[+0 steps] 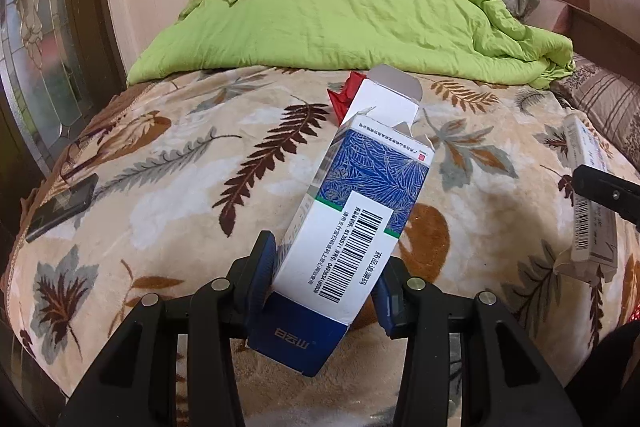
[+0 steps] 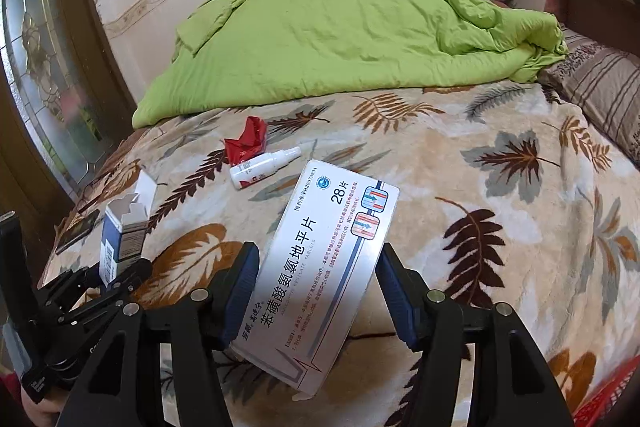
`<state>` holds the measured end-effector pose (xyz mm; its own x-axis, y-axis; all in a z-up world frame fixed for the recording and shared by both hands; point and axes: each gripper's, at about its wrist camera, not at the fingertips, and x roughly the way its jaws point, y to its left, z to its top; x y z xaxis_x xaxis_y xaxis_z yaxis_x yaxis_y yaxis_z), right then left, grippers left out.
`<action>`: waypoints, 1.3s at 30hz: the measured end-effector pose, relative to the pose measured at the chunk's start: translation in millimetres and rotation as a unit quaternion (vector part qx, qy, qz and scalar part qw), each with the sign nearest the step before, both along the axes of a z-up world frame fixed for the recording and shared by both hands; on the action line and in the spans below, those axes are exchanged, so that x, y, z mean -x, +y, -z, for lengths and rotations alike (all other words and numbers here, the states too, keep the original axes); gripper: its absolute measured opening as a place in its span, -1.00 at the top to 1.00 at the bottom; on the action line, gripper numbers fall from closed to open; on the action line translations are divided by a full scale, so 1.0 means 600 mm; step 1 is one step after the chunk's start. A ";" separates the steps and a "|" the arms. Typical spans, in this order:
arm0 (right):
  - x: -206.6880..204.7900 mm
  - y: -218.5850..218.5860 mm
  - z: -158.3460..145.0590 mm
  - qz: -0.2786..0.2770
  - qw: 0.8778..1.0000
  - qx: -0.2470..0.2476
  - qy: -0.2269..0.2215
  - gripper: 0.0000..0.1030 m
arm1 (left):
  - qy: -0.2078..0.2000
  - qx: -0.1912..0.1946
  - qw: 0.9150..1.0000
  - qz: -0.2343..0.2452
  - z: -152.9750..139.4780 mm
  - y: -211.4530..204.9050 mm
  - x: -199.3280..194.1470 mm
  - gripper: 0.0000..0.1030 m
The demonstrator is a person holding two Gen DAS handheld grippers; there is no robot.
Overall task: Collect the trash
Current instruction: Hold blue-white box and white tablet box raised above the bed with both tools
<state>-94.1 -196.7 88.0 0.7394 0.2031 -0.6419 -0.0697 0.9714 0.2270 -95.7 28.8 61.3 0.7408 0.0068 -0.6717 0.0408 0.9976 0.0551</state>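
left gripper [image 1: 326, 279]: its jaws pinch the blue box [image 1: 360, 203] near its bottom end. the box is up off the bed, and its top flap hangs open.
right gripper [image 2: 316, 291]: its jaws sit on both sides of the white pill box [image 2: 328, 267] and pinch it. this box is also held over the bed.
still on the bed: a red wrapper [image 2: 246, 143] and a little white spray bottle [image 2: 262, 167] lie just beside each other on the leaf blanket [image 2: 460, 155], near the green quilt [image 2: 340, 27].
step now: 2 pieces of trash are picked up, 1 in each gripper.
next move: both boxes need to go in a bin. i see no bin for sure, only a bit of red mesh [image 2: 608, 395] at the corner.
after that: open the jaws, then go back for the wrapper.
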 end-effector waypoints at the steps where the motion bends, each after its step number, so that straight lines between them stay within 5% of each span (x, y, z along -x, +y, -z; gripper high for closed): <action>1: 0.000 -0.001 0.000 0.001 1.000 0.000 0.000 -0.25 | 0.003 0.003 1.000 0.000 0.003 0.001 -0.002 0.16; 39: 0.002 0.003 0.002 0.005 1.000 0.014 -0.001 -0.25 | -0.009 -0.013 1.000 0.011 0.004 -0.004 -0.004 0.16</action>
<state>-95.2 -194.7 86.9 0.7428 0.1776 -0.6455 -0.0612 0.9781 0.1987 -93.5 26.2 59.0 0.7531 0.0080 -0.6579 0.0606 0.9948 0.0816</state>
